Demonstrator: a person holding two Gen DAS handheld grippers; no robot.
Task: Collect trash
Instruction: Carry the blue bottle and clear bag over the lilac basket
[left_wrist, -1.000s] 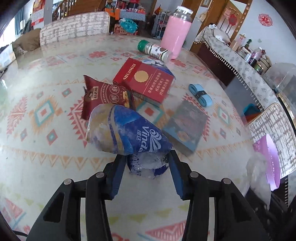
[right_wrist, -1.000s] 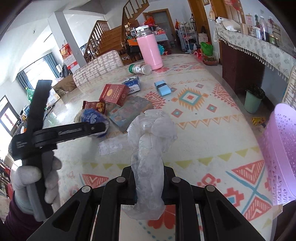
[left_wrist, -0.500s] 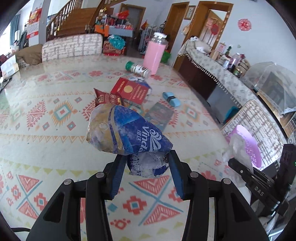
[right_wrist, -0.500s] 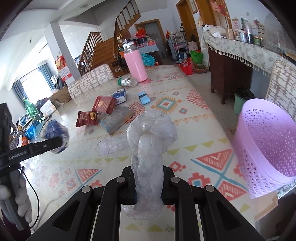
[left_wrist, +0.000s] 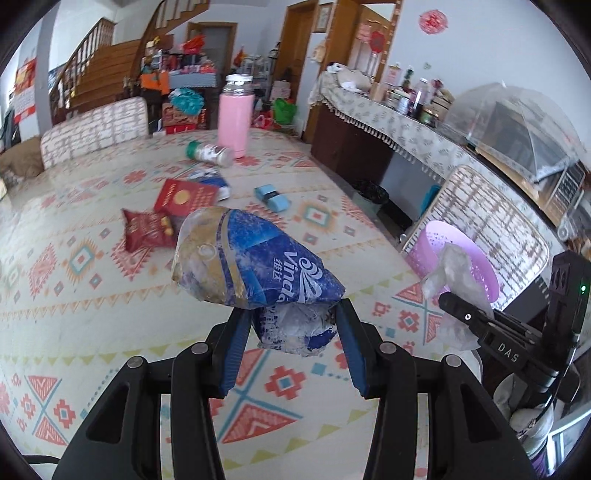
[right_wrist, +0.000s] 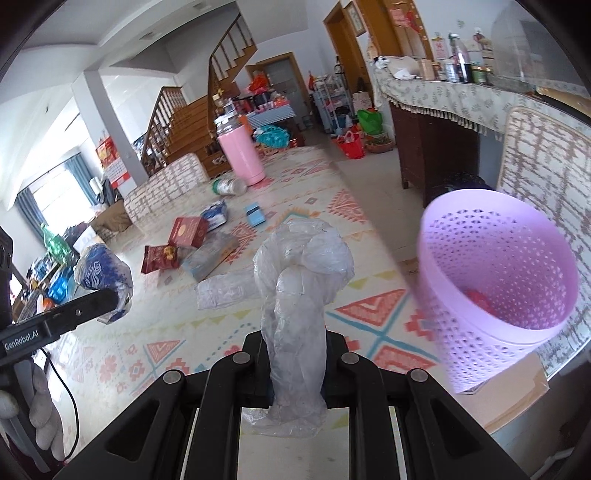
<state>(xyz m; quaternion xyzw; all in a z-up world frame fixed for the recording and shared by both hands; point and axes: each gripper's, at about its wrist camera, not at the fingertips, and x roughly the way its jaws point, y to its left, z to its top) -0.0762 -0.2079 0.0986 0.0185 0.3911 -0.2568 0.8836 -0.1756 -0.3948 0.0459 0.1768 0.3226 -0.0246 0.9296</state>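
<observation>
My left gripper (left_wrist: 291, 325) is shut on a crumpled blue tissue wrapper (left_wrist: 251, 262), held above the patterned table. The same wrapper (right_wrist: 103, 275) and the left gripper show at the left of the right wrist view. My right gripper (right_wrist: 295, 350) is shut on a knotted clear plastic bag (right_wrist: 299, 280), also seen as the bag (left_wrist: 452, 275) at the right of the left wrist view. A pink perforated basket (right_wrist: 502, 280) stands just right of the bag, off the table's edge, with something red inside; the basket (left_wrist: 456, 254) lies beyond the right gripper.
On the table (left_wrist: 74, 306) lie a red snack bag (left_wrist: 147, 229), a red box (left_wrist: 184, 195), a blue case (left_wrist: 271, 195), a toppled bottle (left_wrist: 208, 153), a pink flask (left_wrist: 234, 118) and clear plastic film (right_wrist: 225, 291). Chairs and a sideboard (left_wrist: 373, 122) border it.
Both grippers have risen and swung right, away from the table's clutter and toward the pink basket, each still holding its trash. The basket now looms larger in the right wrist view.
</observation>
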